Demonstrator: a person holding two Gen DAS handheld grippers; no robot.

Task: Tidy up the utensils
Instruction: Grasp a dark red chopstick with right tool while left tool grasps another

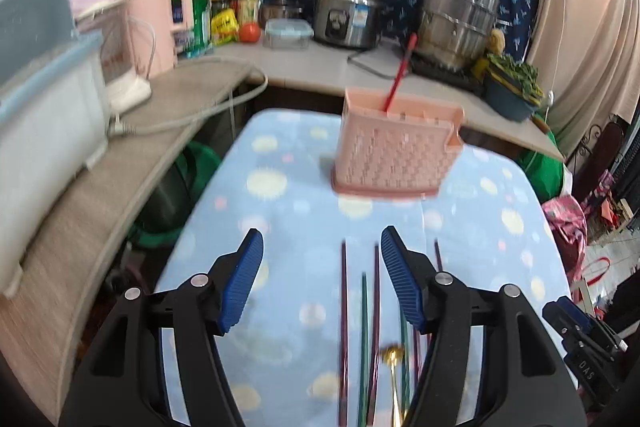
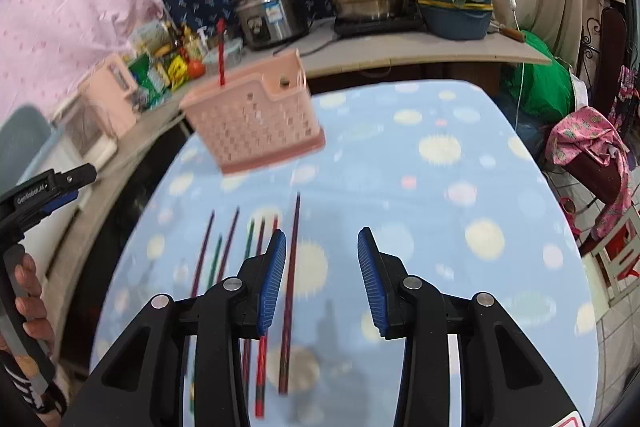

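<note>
My right claw (image 2: 322, 259) wide, empty, chopsticks (image 2: 290, 291) lying just beside its left finger. Left claw (image 1: 322, 259) wide too, over more chopsticks (image 1: 343, 327). Pink basket (image 2: 256, 119) ahead on dotted cloth (image 2: 460, 195), one red stick (image 2: 221, 53) inside. I'd straddle single stick, close near middle.

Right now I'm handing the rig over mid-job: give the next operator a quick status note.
Left gripper: open, empty, hovering over the chopsticks.
Right gripper: open, empty, low over the blue dotted cloth.
Pink utensil basket stands upright at the cloth's far end.
Done: one red chopstick stands in the basket.
Left: a row of loose chopsticks lies flat on the cloth near both grippers, plus a gold-coloured utensil among them. All need to go in the basket.
</note>
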